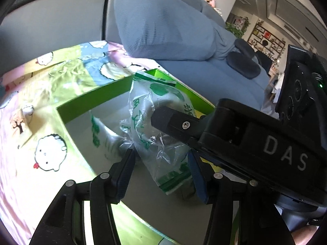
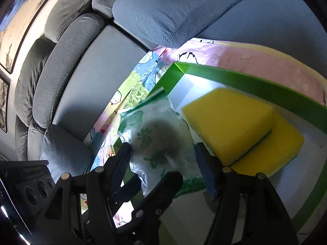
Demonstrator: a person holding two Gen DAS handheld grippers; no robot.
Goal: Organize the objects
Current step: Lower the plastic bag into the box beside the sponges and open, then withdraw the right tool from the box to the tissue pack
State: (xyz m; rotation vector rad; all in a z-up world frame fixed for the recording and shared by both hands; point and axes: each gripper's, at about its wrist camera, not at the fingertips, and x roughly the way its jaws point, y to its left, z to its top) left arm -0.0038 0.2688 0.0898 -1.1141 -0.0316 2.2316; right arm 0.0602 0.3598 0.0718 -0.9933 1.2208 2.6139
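A clear plastic bag with green print (image 1: 157, 130) holds a dark round thing and lies inside a green-walled box (image 1: 92, 100) with a white floor. My left gripper (image 1: 161, 163) is open, its fingers on either side of the bag's lower end. My right gripper (image 2: 163, 161) is open too, its fingers either side of the same bag (image 2: 161, 140); its black body crosses the left wrist view (image 1: 235, 134). Two yellow sponges (image 2: 235, 128) lie in the box (image 2: 245, 81) to the right of the bag.
The box sits on a pastel cartoon-print cloth (image 1: 47, 110) spread over a grey-blue sofa. Sofa cushions (image 1: 163, 24) rise behind the box. Shelves and plants (image 1: 263, 38) stand far off at the right.
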